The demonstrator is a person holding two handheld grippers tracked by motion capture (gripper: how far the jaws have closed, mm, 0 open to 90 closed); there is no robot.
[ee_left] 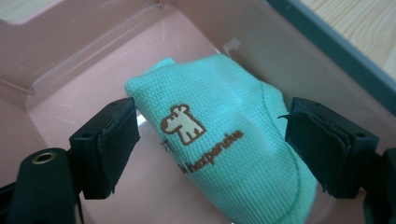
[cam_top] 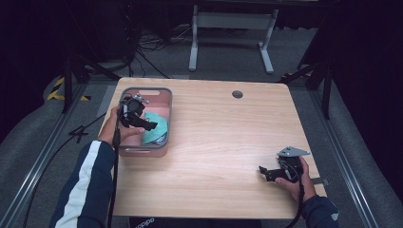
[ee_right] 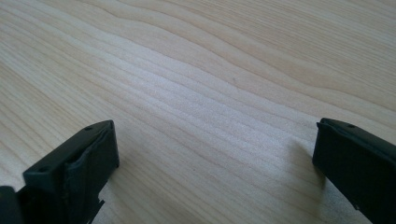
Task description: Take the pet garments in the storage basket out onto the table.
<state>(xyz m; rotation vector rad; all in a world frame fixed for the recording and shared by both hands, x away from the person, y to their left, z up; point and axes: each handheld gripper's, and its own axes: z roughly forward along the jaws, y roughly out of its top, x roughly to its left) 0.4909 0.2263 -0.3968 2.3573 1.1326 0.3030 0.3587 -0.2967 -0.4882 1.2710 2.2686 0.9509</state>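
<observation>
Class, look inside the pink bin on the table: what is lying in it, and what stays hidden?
Inside the pink bin lies a mint-green sock printed with a brown dog. The left gripper hangs open over it. Whatever is beneath the sock is covered.

The high view looks forward and down from above the person's side and takes in the whole wooden table (cam_top: 223, 142), with the floor behind it. The left gripper view sits very near, looking down into the pink bin (ee_left: 116, 56) at the mint sock (ee_left: 224, 140); the high view shares both. The right gripper view looks low along bare table wood, probably near the right edge
</observation>
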